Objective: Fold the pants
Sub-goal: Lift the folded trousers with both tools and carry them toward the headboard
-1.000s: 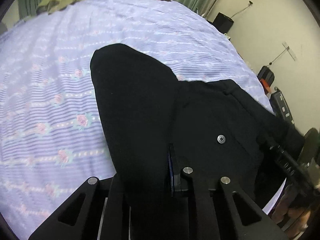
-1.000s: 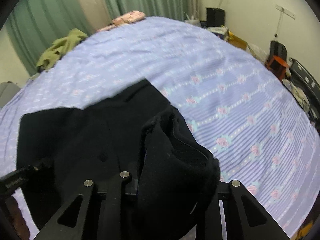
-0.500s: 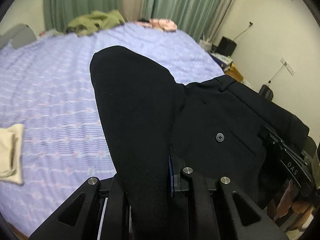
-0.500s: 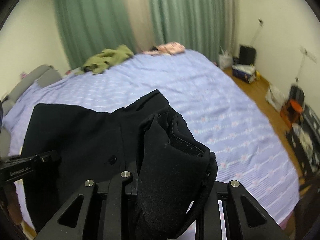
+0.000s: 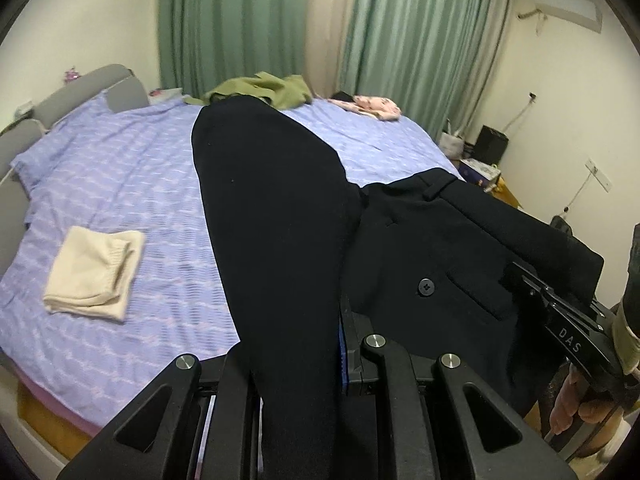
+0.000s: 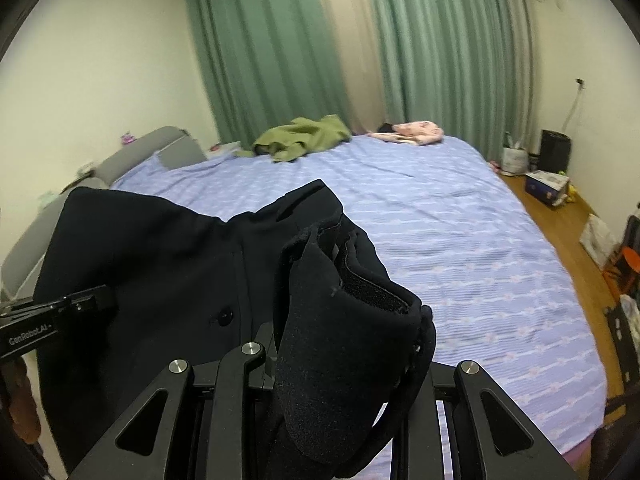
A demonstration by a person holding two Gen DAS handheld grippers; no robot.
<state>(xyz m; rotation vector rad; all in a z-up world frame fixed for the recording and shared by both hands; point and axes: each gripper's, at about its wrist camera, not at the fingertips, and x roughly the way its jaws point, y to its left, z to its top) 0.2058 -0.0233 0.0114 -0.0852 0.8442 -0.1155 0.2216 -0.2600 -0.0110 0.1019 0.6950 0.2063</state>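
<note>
White letters "DAS" stood on the black body of the right gripper (image 5: pixel 570 340), seen in the left wrist view, white "GenRoboLAI", partly blurred, stood on the black body of the left gripper (image 6: pixel 30 336), seen in the right wrist view, no other text was readable

A big bed (image 5: pixel 120 184) fills the room. It has a purple sheet with rows of small flowers. A grey headboard (image 5: pixel 92 88) stands along one side of the bed.

A folded cream cloth (image 5: pixel 94 270) lies flat on the sheet, near the edge of the bed closest to the camera and well apart from the headboard. A crumpled green garment (image 6: pixel 304 136) lies at the far end of the bed, near the green curtains (image 6: pixel 256 52). A pink cloth (image 6: pixel 416 132) lies at that same far end, near the green garment but not touching it. The wooden floor (image 6: pixel 560 216) runs along the side of the bed away from the headboard.
</note>
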